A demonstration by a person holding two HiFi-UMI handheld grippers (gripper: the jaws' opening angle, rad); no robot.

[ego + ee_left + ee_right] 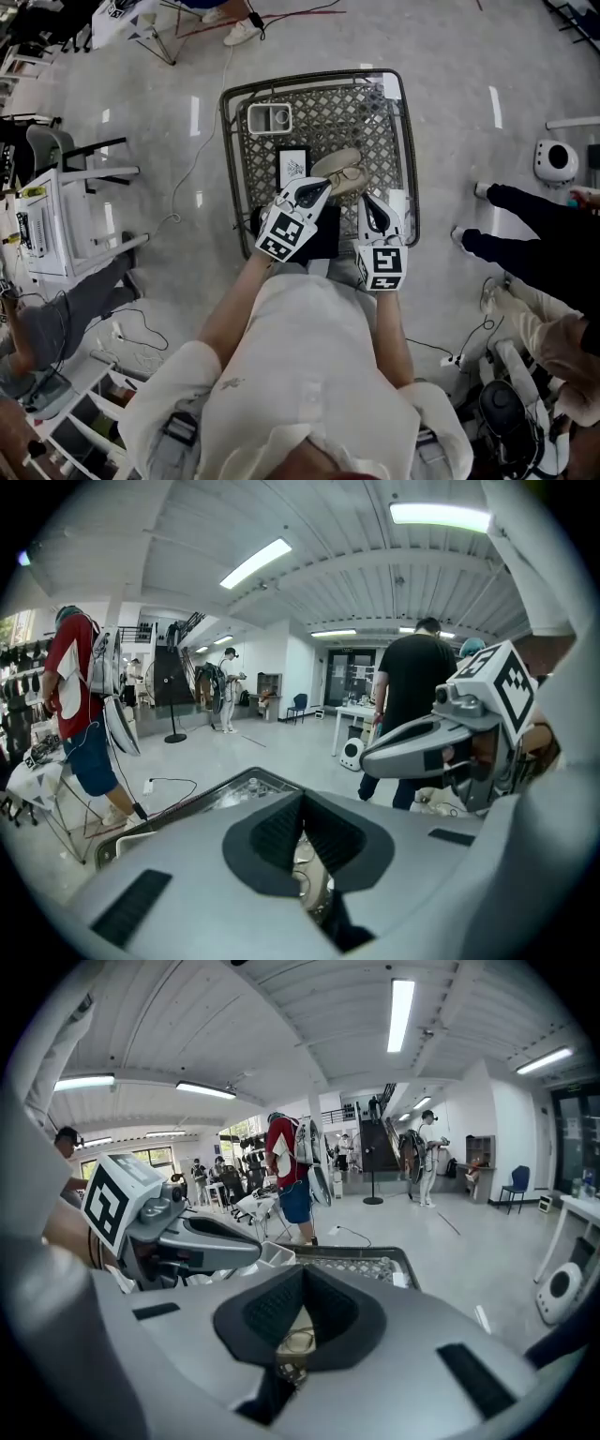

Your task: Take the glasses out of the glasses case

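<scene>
Your L tongs (317, 187) and R tongs (372, 200), each w/ jaws pressed together at the tips and nothing seen clamped, held over the mesh table (375, 111). The glasses case (336, 161) lies open just ahead of both tips, between them and nearer the L pair; the glasses (350, 173) sit inside it. The L tips reach the case's near edge, poss. touching; contact is unclear from above. Left of the case is a printed card (293, 167), and farther ahead of the L tongs a white tray (269, 118).
</scene>
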